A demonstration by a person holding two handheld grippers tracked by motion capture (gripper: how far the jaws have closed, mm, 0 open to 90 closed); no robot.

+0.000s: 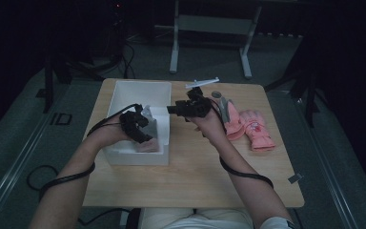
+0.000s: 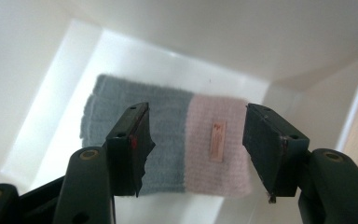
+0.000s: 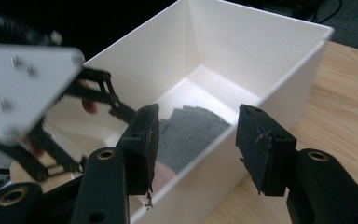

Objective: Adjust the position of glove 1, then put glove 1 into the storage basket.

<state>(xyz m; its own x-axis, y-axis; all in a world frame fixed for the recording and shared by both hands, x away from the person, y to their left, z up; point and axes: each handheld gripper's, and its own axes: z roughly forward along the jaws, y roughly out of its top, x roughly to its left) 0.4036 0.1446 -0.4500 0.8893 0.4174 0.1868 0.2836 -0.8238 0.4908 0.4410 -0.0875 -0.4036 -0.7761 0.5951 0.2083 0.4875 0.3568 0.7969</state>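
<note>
While both hands hang around the white box [image 1: 138,90], here's the rundown:
Knit piece [image 2: 168,140]: soft ribbed wool, flat rectangle, half grey, half pale pink, small tag on the pink part.
Where it is: flat on the box floor, just past the left gripper [image 2: 193,154] fingertips, nothing pinching it.
Left fingers: roughly half spread, empty.
Right gripper [image 3: 196,149]: jaws half spread too, empty, box wall right ahead.
Box: smooth, matte, straight-walled.
Gloves [image 1: 250,128]: puffy pink pair on the wood table [image 1: 190,181].
</note>
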